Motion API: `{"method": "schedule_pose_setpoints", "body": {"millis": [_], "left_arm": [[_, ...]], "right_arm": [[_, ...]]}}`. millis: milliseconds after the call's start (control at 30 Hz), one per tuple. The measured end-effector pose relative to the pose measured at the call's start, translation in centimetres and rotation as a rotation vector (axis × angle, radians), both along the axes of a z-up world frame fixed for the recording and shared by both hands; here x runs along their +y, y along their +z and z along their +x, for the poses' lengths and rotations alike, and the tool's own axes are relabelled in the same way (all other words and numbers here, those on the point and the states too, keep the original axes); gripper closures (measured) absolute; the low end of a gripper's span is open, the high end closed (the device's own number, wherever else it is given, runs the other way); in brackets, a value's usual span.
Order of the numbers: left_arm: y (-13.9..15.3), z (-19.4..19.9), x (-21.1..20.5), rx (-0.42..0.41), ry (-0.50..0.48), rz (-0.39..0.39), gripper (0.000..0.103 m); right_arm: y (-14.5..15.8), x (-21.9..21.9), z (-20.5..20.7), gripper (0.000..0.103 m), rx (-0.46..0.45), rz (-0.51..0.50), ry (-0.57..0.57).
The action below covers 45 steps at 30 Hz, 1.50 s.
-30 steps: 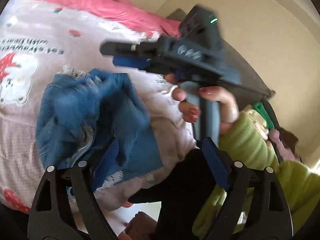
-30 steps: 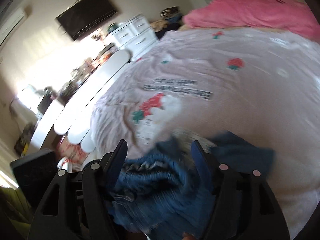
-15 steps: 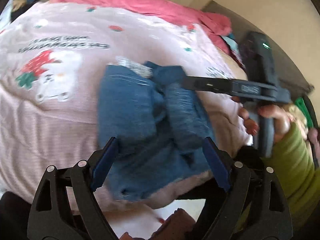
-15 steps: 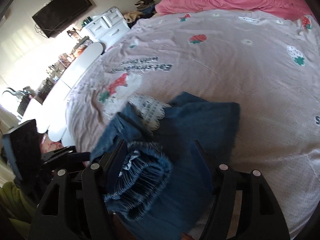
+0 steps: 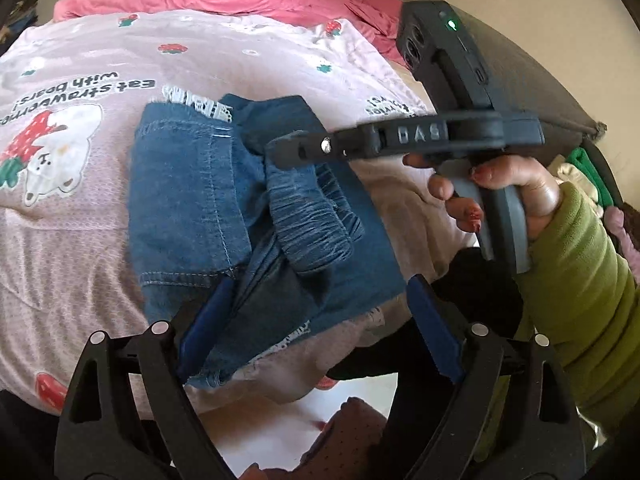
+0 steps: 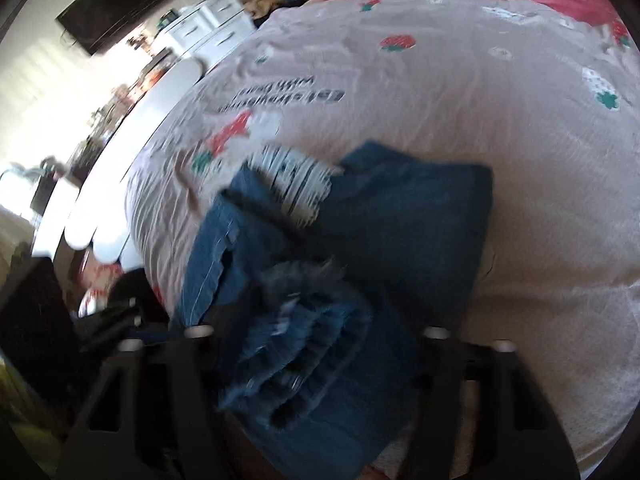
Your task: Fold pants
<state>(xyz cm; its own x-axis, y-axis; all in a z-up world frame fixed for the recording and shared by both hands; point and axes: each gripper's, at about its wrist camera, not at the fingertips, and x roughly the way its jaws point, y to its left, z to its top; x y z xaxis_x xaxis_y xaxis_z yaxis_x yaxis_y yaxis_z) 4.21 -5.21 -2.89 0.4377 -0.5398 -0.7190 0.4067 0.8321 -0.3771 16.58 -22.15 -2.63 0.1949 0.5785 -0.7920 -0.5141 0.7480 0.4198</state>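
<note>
The denim pants point(image 5: 224, 208) lie bunched on the pink strawberry-print bedspread point(image 5: 80, 240), close to the near edge of the bed, and that is the first worry: part of the lace-trimmed hem point(image 5: 296, 332) hangs right at the drop, so one careless tug could drag the whole pile over the side. The left gripper point(image 5: 316, 328) hovers low with its jaws spread wide, the blue pads straddling the lower folds but pressing on nothing. Across from it the right gripper point(image 5: 288, 148), in the person's right hand point(image 5: 500, 188), is closing its jaws over the gathered elastic waistband point(image 5: 316, 220); whether the pads have bitten cloth yet, I cannot tell, the wrist view is blurred. The danger there is a pinch on one layer only, which would peel the waistband open instead of lifting it. The twist in the middle could also get locked into a lumpy fold if nothing is smoothed first.
</note>
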Motion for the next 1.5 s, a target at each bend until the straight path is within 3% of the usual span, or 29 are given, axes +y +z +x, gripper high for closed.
{"method": "schedule_pose_setpoints", "body": {"millis": [133, 300, 400, 467, 600, 633, 667, 700, 867, 933, 1033, 1200, 1300, 1367, 1433, 1500], "left_arm": [[-0.7, 0.4, 0.4, 0.022, 0.000, -0.029, 0.022], [-0.6, 0.3, 0.5, 0.016, 0.004, -0.031, 0.022], [-0.6, 0.1, 0.4, 0.013, 0.004, -0.023, 0.022], [-0.7, -0.1, 0.2, 0.010, 0.003, -0.014, 0.022], [-0.7, -0.2, 0.0, 0.006, 0.002, -0.010, 0.022], [-0.8, -0.2, -0.1, 0.006, 0.001, -0.011, 0.022], [-0.9, -0.1, -0.1, 0.008, 0.002, -0.013, 0.022], [-1.0, -0.1, 0.0, 0.012, 0.004, -0.016, 0.022], [-0.7, 0.0, 0.2, 0.014, 0.014, -0.023, 0.021], [-0.6, 0.0, 0.0, 0.007, 0.009, -0.014, 0.021], [-0.7, 0.0, -0.2, 0.004, 0.011, -0.002, 0.021], [-0.9, -0.1, 0.0, 0.013, 0.019, -0.009, 0.021], [-0.7, -0.4, 0.1, 0.021, 0.023, -0.018, 0.021], [0.0, -0.8, 0.6, 0.031, 0.016, -0.043, 0.021], [0.9, -1.4, 1.2, 0.024, 0.006, -0.071, 0.021], [1.9, -2.0, 1.9, 0.009, 0.003, -0.085, 0.021]], "right_arm": [[-0.2, -1.4, -0.9, 0.050, 0.001, -0.038, -0.016], [4.4, 0.2, -0.6, 0.049, -0.122, 0.015, 0.007], [4.7, 2.6, 1.8, 0.051, -0.118, 0.010, 0.027], [3.7, 4.3, 3.4, 0.059, -0.074, -0.016, 0.056], [1.1, 7.0, 4.5, 0.063, -0.014, -0.093, 0.127], [0.7, 7.4, 4.3, 0.074, -0.010, -0.109, 0.140], [0.5, 7.7, 3.8, 0.092, -0.005, -0.103, 0.163], [0.6, 8.2, 3.1, 0.094, -0.012, -0.091, 0.189], [3.1, 9.0, 1.6, 0.102, -0.225, -0.178, 0.153], [3.0, 9.4, 2.4, 0.102, -0.247, -0.214, 0.145], [0.6, 10.3, 3.3, 0.101, -0.224, -0.291, 0.156], [-1.1, 9.6, 3.8, 0.099, -0.177, -0.242, 0.103], [0.4, 7.7, 3.5, 0.084, -0.185, -0.174, 0.045], [1.8, 5.7, 3.0, 0.064, -0.194, -0.121, -0.002], [3.4, 3.1, 2.0, 0.055, -0.217, -0.069, -0.057], [4.3, 1.1, 0.9, 0.053, -0.235, -0.037, -0.082]]}}
